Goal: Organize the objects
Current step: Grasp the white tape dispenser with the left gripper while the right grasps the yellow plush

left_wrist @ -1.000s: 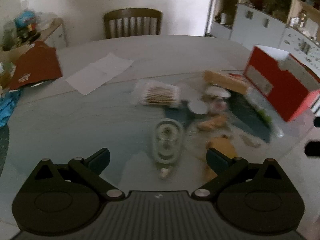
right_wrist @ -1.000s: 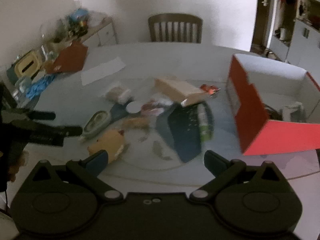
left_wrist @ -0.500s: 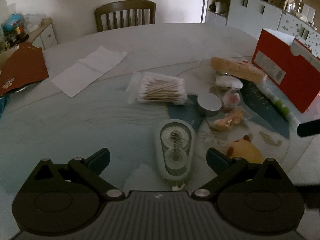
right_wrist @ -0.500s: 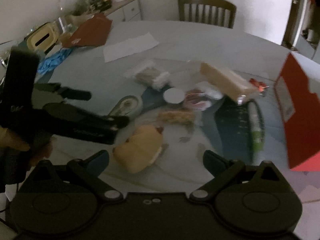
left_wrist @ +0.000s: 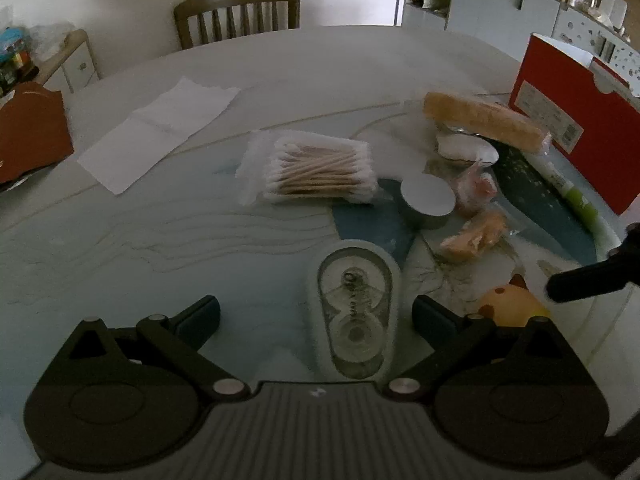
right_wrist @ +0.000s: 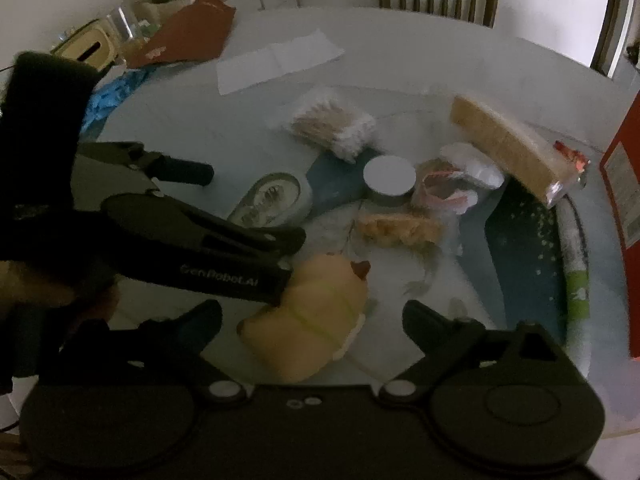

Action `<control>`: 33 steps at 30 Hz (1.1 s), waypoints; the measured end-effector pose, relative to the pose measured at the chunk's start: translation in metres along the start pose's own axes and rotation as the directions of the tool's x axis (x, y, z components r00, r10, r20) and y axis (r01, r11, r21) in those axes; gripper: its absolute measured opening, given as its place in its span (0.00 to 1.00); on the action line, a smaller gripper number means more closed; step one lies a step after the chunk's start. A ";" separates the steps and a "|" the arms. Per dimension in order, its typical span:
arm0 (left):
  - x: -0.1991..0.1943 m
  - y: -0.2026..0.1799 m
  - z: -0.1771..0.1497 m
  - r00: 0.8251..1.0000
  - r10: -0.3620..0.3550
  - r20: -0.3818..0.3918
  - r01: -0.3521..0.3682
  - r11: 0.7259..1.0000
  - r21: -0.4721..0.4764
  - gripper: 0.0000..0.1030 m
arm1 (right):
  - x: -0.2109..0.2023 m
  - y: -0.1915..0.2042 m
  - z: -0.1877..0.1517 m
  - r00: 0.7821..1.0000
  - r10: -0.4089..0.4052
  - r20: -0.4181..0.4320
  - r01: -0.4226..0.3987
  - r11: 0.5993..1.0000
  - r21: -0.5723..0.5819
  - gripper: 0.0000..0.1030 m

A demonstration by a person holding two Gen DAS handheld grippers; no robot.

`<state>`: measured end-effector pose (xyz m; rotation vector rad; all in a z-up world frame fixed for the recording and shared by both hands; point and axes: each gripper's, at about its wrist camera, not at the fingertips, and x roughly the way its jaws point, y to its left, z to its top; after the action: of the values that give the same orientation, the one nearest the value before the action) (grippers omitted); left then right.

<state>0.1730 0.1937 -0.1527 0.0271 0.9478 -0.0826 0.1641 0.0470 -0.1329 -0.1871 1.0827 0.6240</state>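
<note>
My left gripper (left_wrist: 316, 314) is open, its fingers on either side of a clear oval correction-tape dispenser (left_wrist: 354, 308) lying on the table. It also shows in the right wrist view (right_wrist: 272, 198), with the left gripper (right_wrist: 244, 204) around it. My right gripper (right_wrist: 312, 318) is open around a yellow plush toy (right_wrist: 312, 324), which also shows in the left wrist view (left_wrist: 508, 306). A red box (left_wrist: 576, 124) stands at the right.
On the round table lie a bag of cotton swabs (left_wrist: 316, 168), a round tin (left_wrist: 428, 202), a long wafer packet (left_wrist: 484, 126), small snack packets (left_wrist: 476, 232), a green tube (left_wrist: 572, 196) and white paper (left_wrist: 160, 128). A chair (left_wrist: 236, 12) stands behind.
Both grippers have moved forward and down. The dispenser now sits between my left fingers. The right gripper swung left from the red box and closed in on the plush toy.
</note>
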 end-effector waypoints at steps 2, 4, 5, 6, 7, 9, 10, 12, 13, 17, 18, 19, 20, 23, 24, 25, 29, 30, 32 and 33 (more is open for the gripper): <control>0.000 -0.001 0.001 1.000 -0.009 0.001 0.009 1.000 -0.001 0.99 | 0.002 -0.001 0.000 1.000 -0.006 -0.005 0.006 1.000 0.005 0.89; 0.000 -0.004 0.000 1.000 -0.011 0.005 0.011 1.000 0.007 0.98 | 0.004 -0.003 -0.001 1.000 -0.002 -0.019 0.003 1.000 0.013 0.85; -0.001 -0.006 0.000 1.000 -0.012 0.008 0.012 1.000 0.012 0.96 | 0.004 -0.003 -0.001 1.000 -0.002 -0.021 0.002 1.000 0.014 0.82; -0.002 -0.007 0.000 1.000 -0.012 0.010 0.011 1.000 0.014 0.93 | 0.004 -0.003 -0.001 1.000 0.001 -0.022 -0.001 1.000 0.014 0.81; -0.003 -0.007 -0.001 1.000 -0.012 0.013 0.012 1.000 0.014 0.92 | 0.003 -0.004 -0.001 1.000 0.006 -0.025 -0.005 1.000 0.014 0.80; -0.005 -0.010 -0.002 1.000 -0.010 0.019 0.010 1.000 0.015 0.81 | 0.002 -0.005 -0.003 0.999 0.010 -0.032 -0.010 1.000 0.015 0.75; -0.006 -0.011 -0.002 1.000 -0.005 0.023 0.005 1.000 0.021 0.77 | 0.000 -0.006 -0.004 0.999 0.012 -0.033 -0.012 1.000 0.015 0.74; -0.008 -0.015 -0.002 1.000 -0.004 0.031 0.003 0.999 0.034 0.62 | -0.001 -0.007 -0.005 0.999 0.013 -0.034 -0.012 1.000 0.018 0.64; -0.009 -0.016 -0.002 0.999 -0.005 0.033 0.004 0.999 0.038 0.59 | -0.002 -0.008 -0.005 0.999 0.015 -0.035 -0.014 1.000 0.021 0.61; -0.012 -0.022 -0.002 0.999 0.006 0.035 -0.008 0.999 0.038 0.49 | -0.007 -0.014 -0.009 1.000 0.003 -0.026 -0.002 1.000 0.028 0.45; -0.012 -0.022 -0.002 0.999 0.009 0.035 -0.010 0.999 0.031 0.48 | -0.009 -0.017 -0.010 1.000 0.000 -0.023 0.001 0.999 0.032 0.42; -0.012 -0.022 -0.002 0.999 0.014 0.036 -0.014 1.000 0.024 0.48 | -0.011 -0.019 -0.012 1.000 -0.007 -0.019 0.008 0.999 0.036 0.41; -0.013 -0.023 -0.002 0.999 0.018 0.036 -0.019 1.000 0.020 0.48 | -0.013 -0.022 -0.013 1.000 -0.018 -0.010 0.018 0.999 0.037 0.40; -0.014 -0.025 -0.003 0.999 0.030 0.029 -0.030 0.999 0.012 0.48 | -0.021 -0.031 -0.017 0.999 -0.038 0.015 0.037 0.998 0.047 0.38; -0.015 -0.026 -0.003 0.999 0.032 0.026 -0.032 0.999 0.009 0.48 | -0.024 -0.035 -0.018 0.999 -0.035 0.023 0.034 0.998 0.057 0.38; -0.016 -0.027 -0.004 0.999 0.034 0.022 -0.034 0.999 0.006 0.48 | -0.027 -0.038 -0.020 0.999 -0.035 0.029 0.033 0.997 0.066 0.37; -0.023 -0.033 -0.005 1.000 0.018 0.023 -0.018 1.000 -0.022 0.48 | -0.042 -0.054 -0.025 0.997 -0.038 0.066 0.031 0.994 0.101 0.37; -0.025 -0.035 -0.005 1.000 0.013 0.022 -0.012 0.999 -0.030 0.48 | -0.046 -0.057 -0.026 0.996 -0.041 0.073 0.033 0.994 0.107 0.37; -0.029 -0.039 -0.005 1.000 0.002 0.018 -0.001 0.999 -0.044 0.48 | -0.055 -0.066 -0.029 0.995 -0.043 0.087 0.032 0.992 0.123 0.36; -0.030 -0.042 -0.005 1.000 -0.003 0.015 0.004 0.999 -0.051 0.48 | -0.060 -0.070 -0.031 0.995 -0.042 0.093 0.030 0.991 0.131 0.36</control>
<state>0.1477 0.1542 -0.1307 -0.0222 0.9352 -0.0615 0.1608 -0.0462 -0.1064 -0.0630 1.0211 0.5228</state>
